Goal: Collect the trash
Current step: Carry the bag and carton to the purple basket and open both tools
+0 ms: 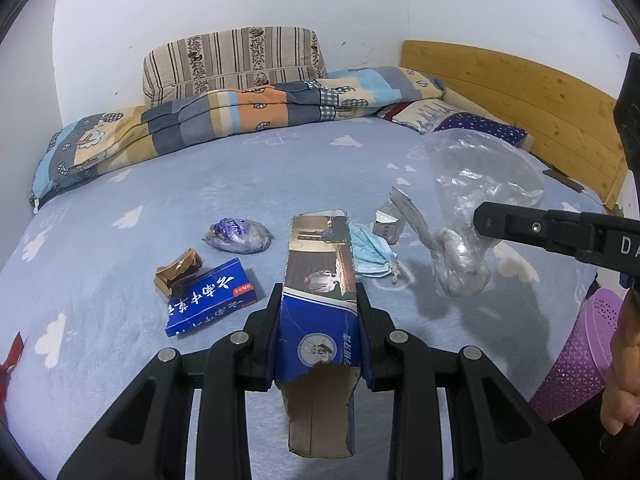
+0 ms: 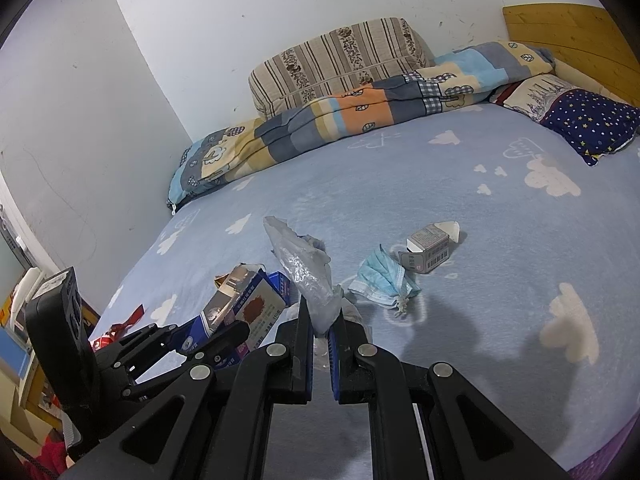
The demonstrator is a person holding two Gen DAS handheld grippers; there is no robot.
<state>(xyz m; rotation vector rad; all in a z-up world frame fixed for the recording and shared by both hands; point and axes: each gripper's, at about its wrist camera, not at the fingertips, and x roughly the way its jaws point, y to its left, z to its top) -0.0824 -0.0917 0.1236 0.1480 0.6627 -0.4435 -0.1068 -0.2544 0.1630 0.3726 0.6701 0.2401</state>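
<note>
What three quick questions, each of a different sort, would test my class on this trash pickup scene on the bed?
1. True or false: the left gripper holds a torn blue carton.
2. What does the right gripper pinch? A) face mask B) clear plastic bag C) pillow
3. Fill in: the blue face mask lies on the ____.

Key: 1 true; 2 B, the clear plastic bag; 3 bed sheet.

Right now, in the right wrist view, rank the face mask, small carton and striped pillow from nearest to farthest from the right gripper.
1. Face mask, just ahead, right of the fingers.
2. Small carton, beyond the mask.
3. Striped pillow, against the far wall.
</note>
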